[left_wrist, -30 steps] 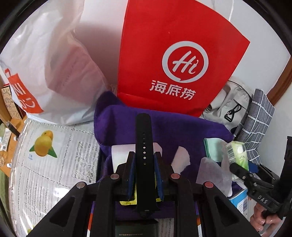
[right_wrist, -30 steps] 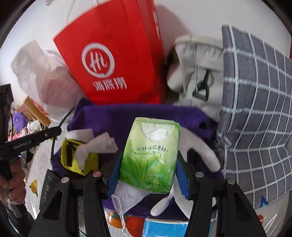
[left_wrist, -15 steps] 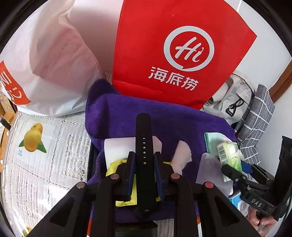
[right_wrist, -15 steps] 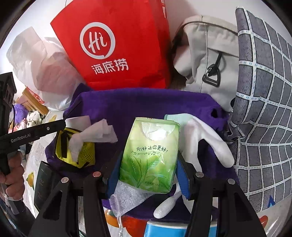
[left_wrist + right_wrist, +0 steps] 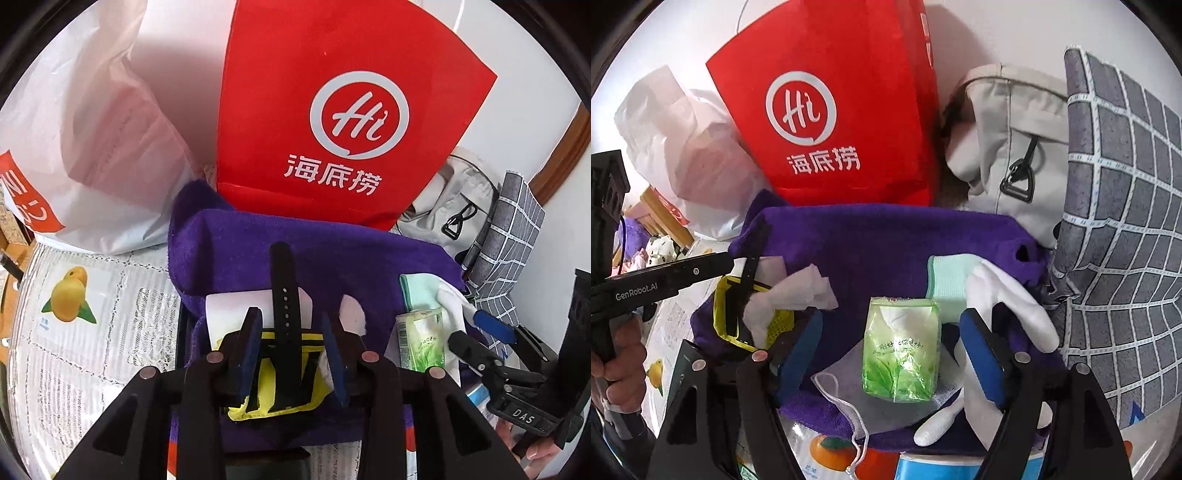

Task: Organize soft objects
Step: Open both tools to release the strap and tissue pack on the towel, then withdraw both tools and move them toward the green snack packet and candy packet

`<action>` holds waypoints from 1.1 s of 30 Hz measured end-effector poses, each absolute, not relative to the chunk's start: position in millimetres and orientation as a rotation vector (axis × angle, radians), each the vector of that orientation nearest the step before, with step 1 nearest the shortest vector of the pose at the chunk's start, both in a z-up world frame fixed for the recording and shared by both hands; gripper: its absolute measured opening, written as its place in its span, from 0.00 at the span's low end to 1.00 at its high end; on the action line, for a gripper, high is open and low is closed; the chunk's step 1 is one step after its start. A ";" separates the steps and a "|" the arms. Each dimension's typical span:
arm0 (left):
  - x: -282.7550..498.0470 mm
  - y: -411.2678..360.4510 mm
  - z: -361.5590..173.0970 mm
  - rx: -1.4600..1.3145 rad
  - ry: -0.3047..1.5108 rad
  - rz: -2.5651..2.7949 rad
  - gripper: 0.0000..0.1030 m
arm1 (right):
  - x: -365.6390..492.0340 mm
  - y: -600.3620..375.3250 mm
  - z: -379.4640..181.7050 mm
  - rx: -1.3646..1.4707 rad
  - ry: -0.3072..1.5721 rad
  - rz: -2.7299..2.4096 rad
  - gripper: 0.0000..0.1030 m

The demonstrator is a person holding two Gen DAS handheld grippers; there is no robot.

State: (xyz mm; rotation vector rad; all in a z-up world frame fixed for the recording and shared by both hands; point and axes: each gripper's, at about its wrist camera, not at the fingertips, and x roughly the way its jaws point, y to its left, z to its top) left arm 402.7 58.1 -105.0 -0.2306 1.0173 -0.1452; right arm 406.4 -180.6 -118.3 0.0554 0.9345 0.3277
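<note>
Now both tongs have just been opening: left tongs (image 5: 291, 349) straddle the strap (image 5: 283, 295), right tongs (image 5: 892, 354) the tissue pack (image 5: 901, 352), both loose on the purple towel (image 5: 886, 243).

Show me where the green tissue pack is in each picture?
Left wrist view: the tissue pack is low on the right, on the purple towel, next to the right gripper.
Right wrist view: the pack is low in the middle, lying between the open right gripper's blue pads, not pinched.
Shared landmark: the red bag stands behind the towel in both.
</note>
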 end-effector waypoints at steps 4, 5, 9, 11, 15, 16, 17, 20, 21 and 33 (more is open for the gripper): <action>398.8 58.3 -96.1 -0.235 1.005 -0.163 0.31 | 394.1 -181.9 -101.0 0.073 0.881 0.333 0.74; 397.2 58.7 -93.5 -0.232 1.001 -0.165 0.31 | 388.5 -181.2 -95.8 0.077 0.863 0.334 0.74; 384.1 65.4 -76.8 -0.214 0.961 -0.158 0.39 | 360.7 -176.3 -87.3 0.094 0.837 0.361 0.74; 376.8 69.9 -68.9 -0.229 0.947 -0.160 0.41 | 346.1 -170.7 -89.5 0.075 0.856 0.385 0.74; 349.5 73.5 -62.3 -0.215 0.934 -0.163 0.43 | 304.8 -158.5 -102.0 0.009 0.891 0.403 0.74; 339.5 75.0 -63.1 -0.202 0.933 -0.164 0.43 | 295.0 -155.4 -105.7 0.011 0.898 0.413 0.74; 332.8 76.0 -64.0 -0.193 0.930 -0.164 0.44 | 285.9 -152.8 -109.2 0.024 0.901 0.431 0.74; 305.4 81.9 -70.1 -0.160 0.933 -0.154 0.46 | 260.6 -140.8 -125.0 0.063 0.935 0.502 0.74; 295.4 86.6 -72.7 -0.160 0.938 -0.151 0.46 | 253.2 -134.9 -131.7 0.051 0.947 0.522 0.74; 216.7 112.6 -91.2 -0.190 0.923 -0.178 0.46 | 232.9 -104.3 -188.7 -0.099 1.092 0.632 0.76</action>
